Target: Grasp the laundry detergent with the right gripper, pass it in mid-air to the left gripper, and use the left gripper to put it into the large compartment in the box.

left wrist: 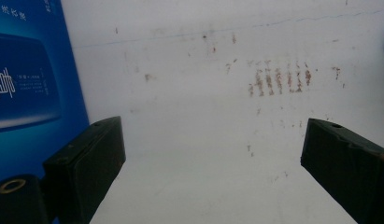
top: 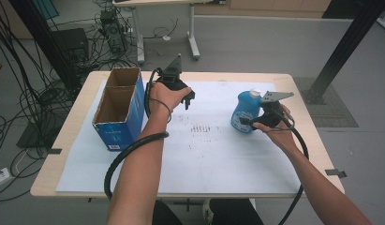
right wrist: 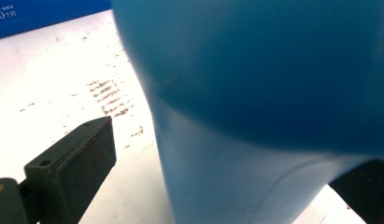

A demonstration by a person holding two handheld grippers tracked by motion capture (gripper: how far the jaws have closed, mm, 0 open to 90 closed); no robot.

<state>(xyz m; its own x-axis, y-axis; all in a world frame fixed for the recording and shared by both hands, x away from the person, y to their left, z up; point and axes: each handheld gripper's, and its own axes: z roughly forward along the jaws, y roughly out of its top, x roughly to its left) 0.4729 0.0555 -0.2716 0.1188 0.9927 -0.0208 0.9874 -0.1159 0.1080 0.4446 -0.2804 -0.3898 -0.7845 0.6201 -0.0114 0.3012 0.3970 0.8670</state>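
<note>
Reaching at right of frame, the right hand-held gripper (top: pixel 255 121) straddles the blue bottle (top: pixel 245 111), jaws seemingly not yet closed. Left hand-held gripper (top: pixel 189 99) hangs wide by the box (top: pixel 119 108); lifting and boxing likely remain.

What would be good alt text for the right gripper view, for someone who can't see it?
A blue bottle looms close up between the right tongs, whose jaws stand open on either side of it with a gap on the left. Behind it lies a white table cover with rusty brown smudges, and a strip of a blue box crosses the top left corner.
</note>
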